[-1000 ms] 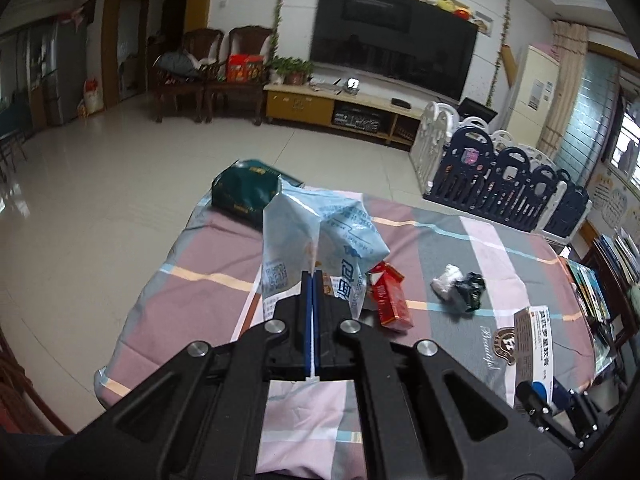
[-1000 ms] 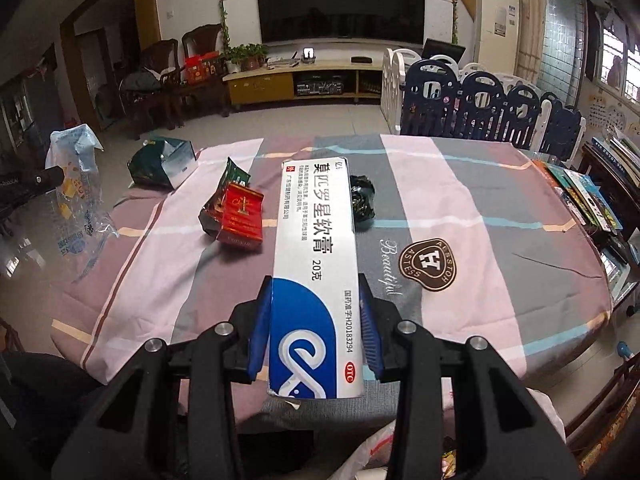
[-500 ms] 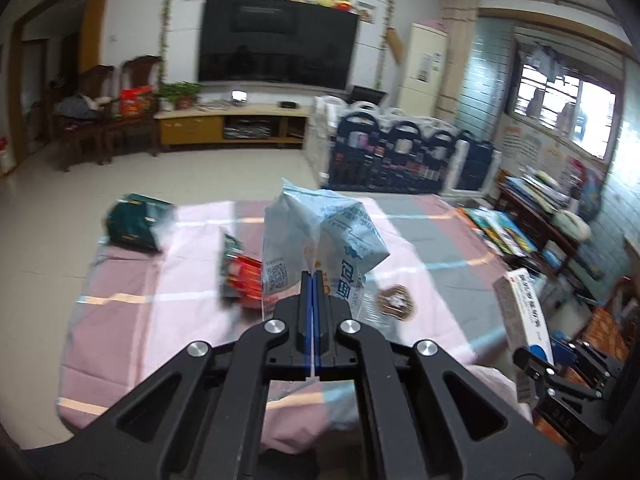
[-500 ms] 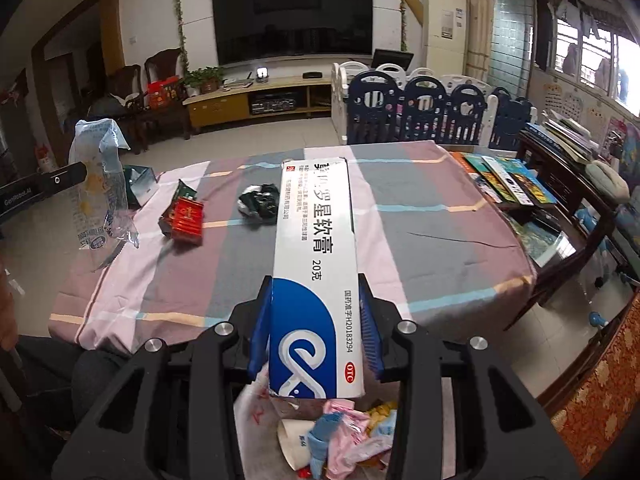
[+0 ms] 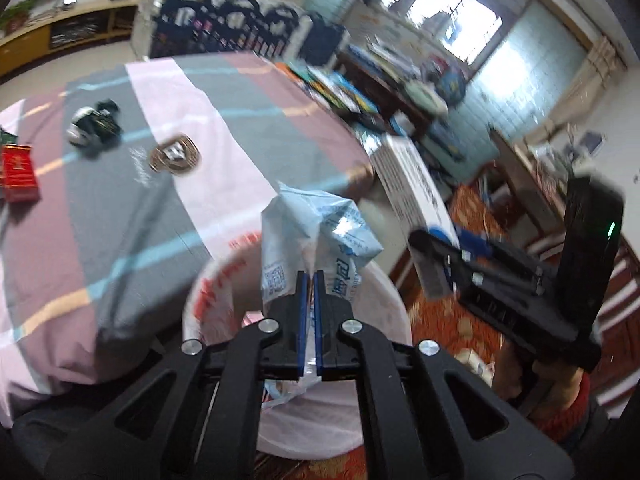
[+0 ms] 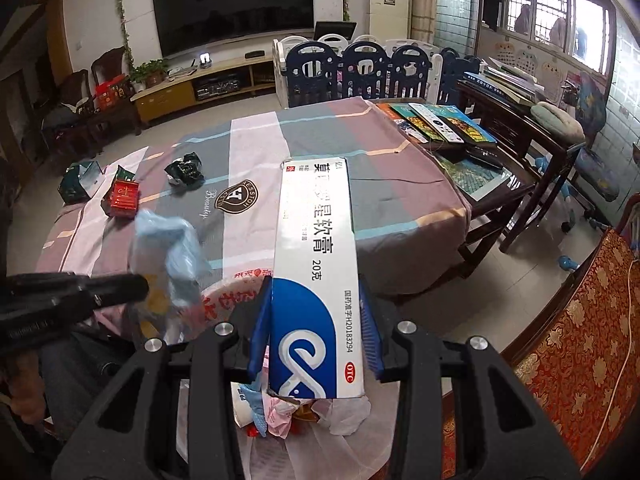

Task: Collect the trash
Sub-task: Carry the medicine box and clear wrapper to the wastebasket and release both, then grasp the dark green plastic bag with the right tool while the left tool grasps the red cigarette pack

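My left gripper [image 5: 308,276] hangs over the white-lined trash bin [image 5: 208,292]. Its jaws are opening, a narrow gap shows between the blue pads, and the pale blue plastic bag [image 5: 316,232] still stands between them. In the right wrist view that bag [image 6: 168,240] is blurred beside the left gripper [image 6: 136,284]. My right gripper [image 6: 314,282] is shut on a long white and blue medicine box [image 6: 316,220], held above the bin [image 6: 224,292], which contains crumpled paper and wrappers. The box [image 5: 412,184] also shows at the right of the left wrist view.
On the striped tablecloth [image 6: 280,152] lie a red pack [image 6: 126,198], a crumpled black wrapper [image 6: 184,172] and a green bag [image 6: 80,186]. A side table with books [image 6: 460,132] and a red-gold chair [image 6: 580,340] stand to the right. A person's hand holds the right gripper.
Both grippers swung right, away from the table's middle, and now hang over the bin. The left jaws have parted slightly around the bag. The right gripper still holds the box.
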Demonstrator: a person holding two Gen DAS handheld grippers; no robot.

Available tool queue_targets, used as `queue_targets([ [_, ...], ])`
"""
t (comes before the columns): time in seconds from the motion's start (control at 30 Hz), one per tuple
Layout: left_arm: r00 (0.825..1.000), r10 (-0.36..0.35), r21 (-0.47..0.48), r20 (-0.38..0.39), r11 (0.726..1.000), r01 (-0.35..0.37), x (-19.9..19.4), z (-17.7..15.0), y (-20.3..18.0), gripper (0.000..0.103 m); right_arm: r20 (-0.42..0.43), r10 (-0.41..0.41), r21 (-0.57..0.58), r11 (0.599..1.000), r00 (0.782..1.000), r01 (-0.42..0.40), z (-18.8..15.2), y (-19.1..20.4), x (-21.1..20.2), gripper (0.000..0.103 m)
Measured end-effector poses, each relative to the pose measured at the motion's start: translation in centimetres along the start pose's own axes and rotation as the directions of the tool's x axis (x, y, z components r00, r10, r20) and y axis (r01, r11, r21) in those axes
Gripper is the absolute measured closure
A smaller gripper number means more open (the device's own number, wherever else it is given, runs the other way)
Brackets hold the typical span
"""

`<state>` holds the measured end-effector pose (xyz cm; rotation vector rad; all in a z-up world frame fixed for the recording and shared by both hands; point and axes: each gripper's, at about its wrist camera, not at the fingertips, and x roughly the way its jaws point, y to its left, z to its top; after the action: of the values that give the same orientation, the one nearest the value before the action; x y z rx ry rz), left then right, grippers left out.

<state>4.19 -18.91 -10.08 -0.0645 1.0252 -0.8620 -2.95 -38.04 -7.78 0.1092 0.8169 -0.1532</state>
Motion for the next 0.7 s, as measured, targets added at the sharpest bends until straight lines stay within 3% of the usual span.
queue_targets([
  [0.03,1.000,0.002,0.011,-0.031,1.000,-0.001,0.7,-0.3,-0.2,0.081,-0.002,0.002,0.001,1.000,1.000,-0.002,-0.1,0.0,0.1,0.063],
  [0.07,0.999,0.013,0.013,-0.041,1.000,-0.012,1.1,-0.6,-0.2,0.060,-0.006,0.003,0.000,1.000,1.000,-0.003,-0.1,0.1,0.3,0.063],
  [0.1,0.999,0.029,0.014,-0.039,0.999,-0.029,1.3,-0.7,0.0,0.052,-0.011,0.003,-0.003,1.000,1.000,-0.003,-0.2,0.2,0.4,0.063],
  [0.23,0.988,0.155,-0.005,0.018,0.988,-0.154,0.2,-0.3,1.6,0.044,-0.048,0.006,-0.016,1.000,0.999,-0.007,-0.8,0.4,1.1,0.063],
  [0.33,0.969,0.240,-0.094,0.065,0.968,-0.233,-1.6,0.2,4.4,0.040,-0.114,0.038,-0.010,0.999,0.993,-0.039,-1.4,0.7,2.2,0.059],
  [0.4,0.960,0.268,-0.163,0.077,0.954,-0.253,-2.7,0.4,6.3,0.039,-0.119,0.062,0.028,0.998,0.991,-0.059,-1.6,0.7,2.4,0.047],
  [0.47,0.950,0.299,-0.229,0.089,0.934,-0.273,-3.8,0.6,8.2,0.038,-0.110,0.077,0.058,0.996,0.991,-0.071,-1.4,0.7,2.3,0.044],
  [0.57,0.930,0.354,-0.314,0.098,0.898,-0.309,-5.2,0.5,10.8,0.036,-0.106,0.075,0.056,0.996,0.991,-0.070,-0.9,1.1,2.3,0.043],
  [0.7,0.892,0.443,-0.434,0.089,0.824,-0.365,-7.2,0.0,14.6,0.031,-0.101,0.075,0.048,0.996,0.992,-0.071,-0.5,1.8,2.6,0.041],
])
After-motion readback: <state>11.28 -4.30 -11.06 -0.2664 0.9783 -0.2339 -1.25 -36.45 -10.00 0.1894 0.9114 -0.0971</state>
